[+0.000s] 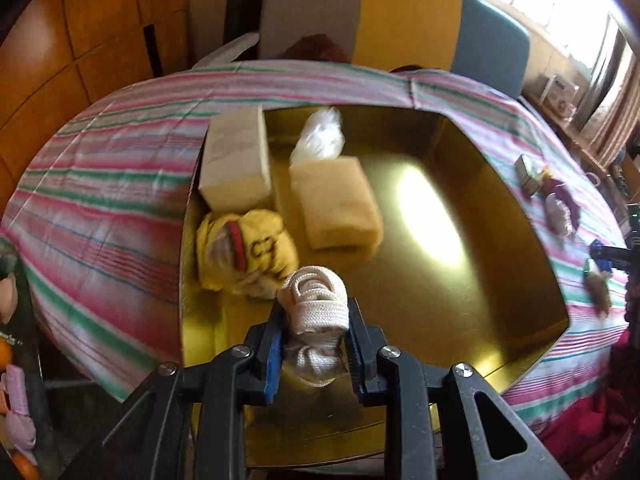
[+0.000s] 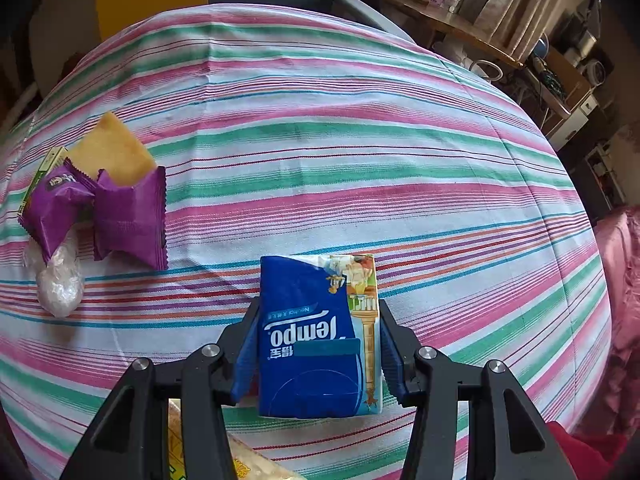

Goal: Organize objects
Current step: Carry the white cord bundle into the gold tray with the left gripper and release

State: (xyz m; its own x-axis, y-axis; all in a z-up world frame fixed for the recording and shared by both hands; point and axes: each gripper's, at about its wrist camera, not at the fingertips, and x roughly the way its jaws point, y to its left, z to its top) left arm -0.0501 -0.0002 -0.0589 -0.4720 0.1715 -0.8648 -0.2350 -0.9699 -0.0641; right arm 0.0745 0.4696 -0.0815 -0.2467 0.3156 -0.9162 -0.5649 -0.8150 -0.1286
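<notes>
While left gripper point(image 1: 314, 344) pinches the rope bundle point(image 1: 314, 300) over the gold box point(image 1: 460, 208), release low near the yellow pouch point(image 1: 244, 252) (right gripper point(image 2: 316, 344) clamps the tissue pack point(image 2: 316, 336)).

Tablecloth point(image 2: 320, 128): white ground, pink, green, red and blue stripes. Tray point(image 1: 500, 184): glossy gold interior. Rope bundle point(image 1: 316, 300), 6 o'clock of tray: cream-white, braided. Cloth pouch point(image 1: 244, 256), 9 o'clock: yellow, red-green band, black lettering. Sponge block point(image 1: 336, 204), centre: pale yellow. Box point(image 1: 236, 156), 11 o'clock: cream. Tissue pack point(image 2: 316, 336): blue, white lettering, illustrated right edge. Snack wrappers point(image 2: 128, 216), 9 o'clock of right view: purple.
</notes>
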